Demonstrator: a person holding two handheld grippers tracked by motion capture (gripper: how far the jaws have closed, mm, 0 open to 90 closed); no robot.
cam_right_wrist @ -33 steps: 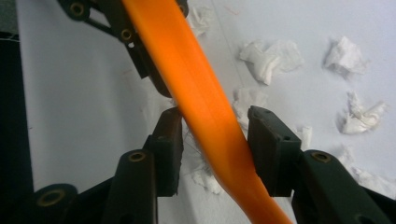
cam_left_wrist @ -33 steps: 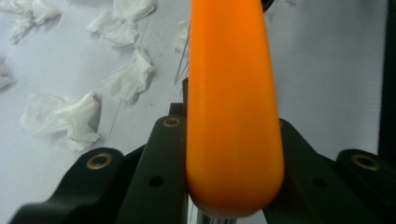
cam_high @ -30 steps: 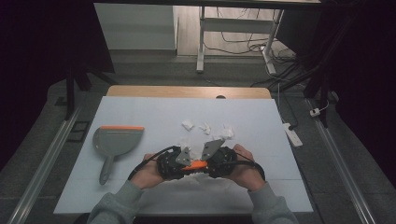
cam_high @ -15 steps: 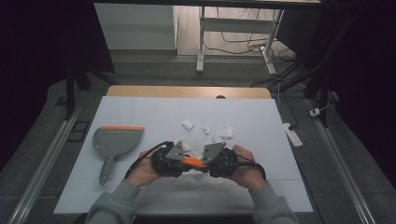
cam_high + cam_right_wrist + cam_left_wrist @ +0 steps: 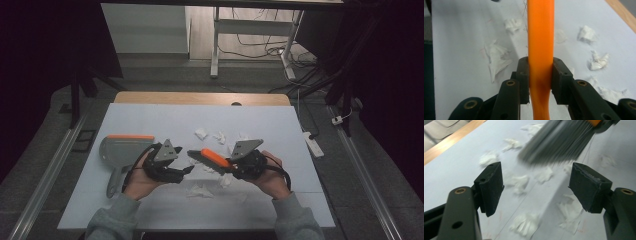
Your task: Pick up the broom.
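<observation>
Brush (image 5: 210,158): orange handle (image 5: 540,37), grey bristles (image 5: 556,141). Held above the table (image 5: 150,120), near the person's edge, between the two grippers. The handle is clamped in the closed jaws of the right gripper (image 5: 239,167), as is seen in the right gripper view, where the pads press it from both sides. The bristle end points toward the left gripper (image 5: 186,170).

Left gripper: jaws have just been opening and now stand wide; nothing is held between them. In the left gripper view the bristles hang beyond and above the open pads, untouched.

Paper scraps (image 5: 200,190): white, crumpled, scattered on the table under and beyond the brush; further pieces (image 5: 201,133) lie nearer the middle.

Dustpan (image 5: 122,149): grey with an orange edge, lying flat at the left of the table, well apart from the scraps.

Step judged in hand: the brush has been passed to the right gripper and released by the left. Next move is judged to call for the dustpan to be fetched by the free left gripper, and the bristles lowered to the scraps.
</observation>
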